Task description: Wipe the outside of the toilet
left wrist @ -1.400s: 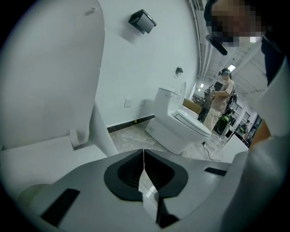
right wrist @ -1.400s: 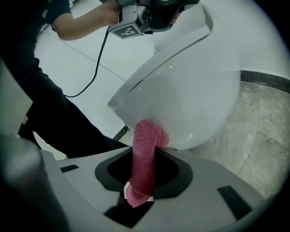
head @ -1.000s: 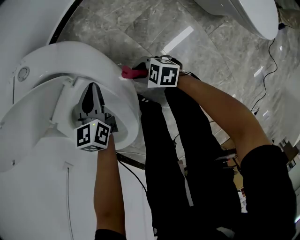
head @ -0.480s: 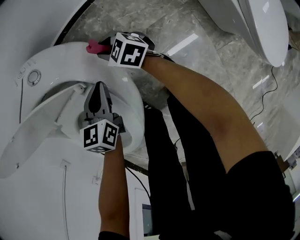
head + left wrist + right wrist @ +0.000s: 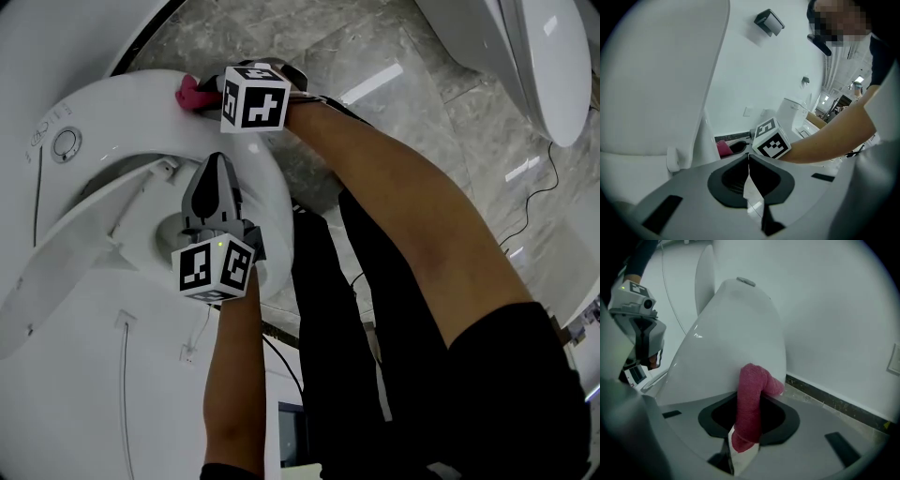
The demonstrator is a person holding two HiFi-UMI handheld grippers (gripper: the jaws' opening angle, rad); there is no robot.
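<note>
Head view is showing the right gripper reaching to the far curve of the toilet. Its fingers are clamping a pink cloth, which is pressing against the white outer shell right at the rim's edge. Right gripper view is showing the cloth standing up between the fingers and folding over at its top, with the tip touching the shell's lower side above a strip of floor. A wall with a dark skirting strip is running near on that side, leaving only a narrow lane beside the shell.

The left gripper is hanging inside the rim over the bowl opening, fingers pressed together with nothing between them. Whether it is touching the porcelain cannot be told.

Grey marble floor is lying open between this toilet and a second toilet, well apart at the upper right. The person's legs are standing just beside the rim.
</note>
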